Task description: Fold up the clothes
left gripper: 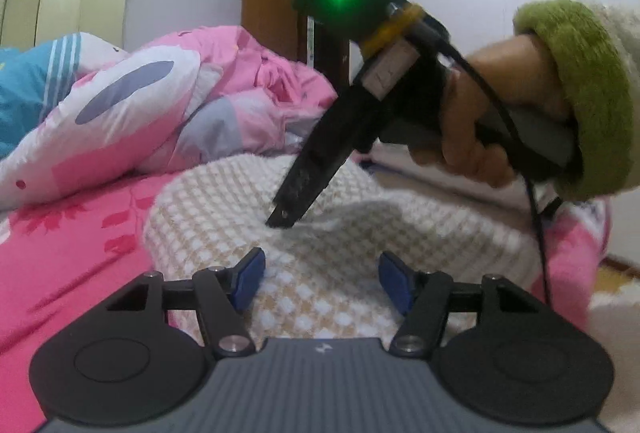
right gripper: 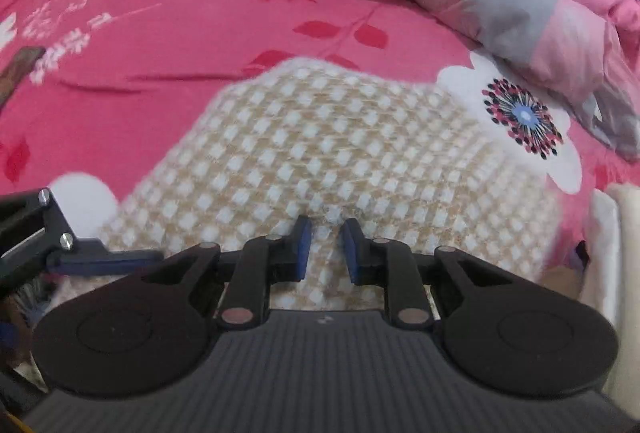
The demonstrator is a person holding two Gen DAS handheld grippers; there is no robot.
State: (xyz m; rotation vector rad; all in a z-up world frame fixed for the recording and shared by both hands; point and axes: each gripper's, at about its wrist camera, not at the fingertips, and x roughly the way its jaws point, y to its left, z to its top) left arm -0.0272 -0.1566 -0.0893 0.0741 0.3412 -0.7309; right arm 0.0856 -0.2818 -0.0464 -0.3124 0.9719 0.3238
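garment: cream-and-tan checked knit bunched on the pink floral bedsheet | left gripper: jaws wide, empty, just above the knit | right gripper: narrow gap, tips pressing into fabric; pinch unclear | advice: catch one layer at an edge | hidden: sleeves, hems, fold state.

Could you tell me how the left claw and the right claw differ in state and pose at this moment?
The left claw is wide open, with its blue pads far apart above the checkered garment. The right claw is nearly closed, with only a narrow gap between its pads, pinching a ridge of the same garment. In the left wrist view, the right claw points steeply down into the fabric. Both have blue pads and work over the garment.
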